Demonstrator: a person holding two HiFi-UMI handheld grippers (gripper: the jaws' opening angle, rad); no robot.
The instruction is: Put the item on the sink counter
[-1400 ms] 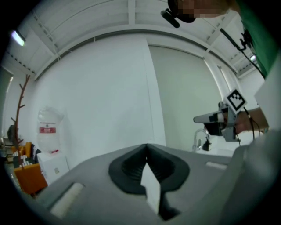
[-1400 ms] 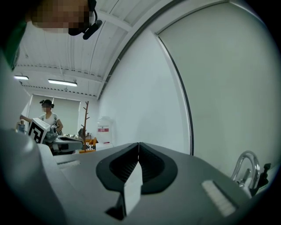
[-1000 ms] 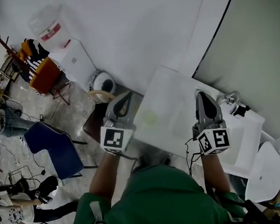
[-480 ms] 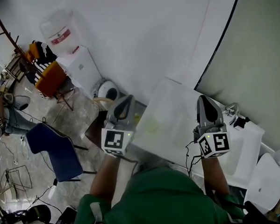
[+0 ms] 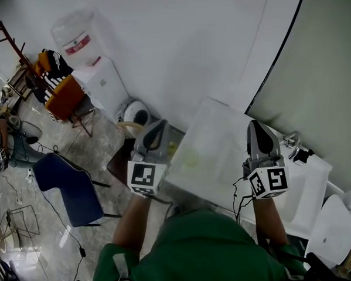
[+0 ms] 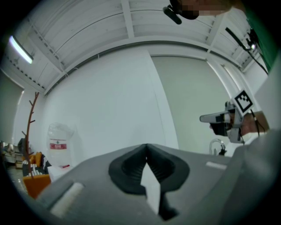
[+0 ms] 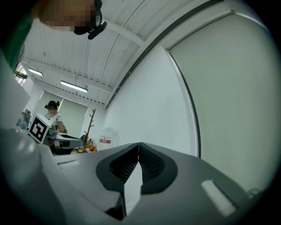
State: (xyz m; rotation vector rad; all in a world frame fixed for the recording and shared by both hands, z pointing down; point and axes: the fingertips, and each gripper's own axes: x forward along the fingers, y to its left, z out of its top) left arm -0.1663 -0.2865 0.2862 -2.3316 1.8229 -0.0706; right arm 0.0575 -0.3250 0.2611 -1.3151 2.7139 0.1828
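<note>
Only the head view shows the pale green item (image 5: 191,157) lying on the white counter (image 5: 219,126), between the left gripper (image 5: 156,127) and the right gripper (image 5: 254,127). The left gripper view shows its jaws squeezed together with nothing in them. The right gripper view shows the same, and a far-off person (image 7: 53,110).

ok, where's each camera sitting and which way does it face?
Head view: on the person's head, looking steeply down at the sink counter; shows left gripper, right gripper, green shirt.
Left gripper view: rides left gripper, faces wall over its shut jaws; right gripper at right.
Right gripper view: same, shut jaws; left gripper at left.
Shared: water dispenser, all three.
</note>
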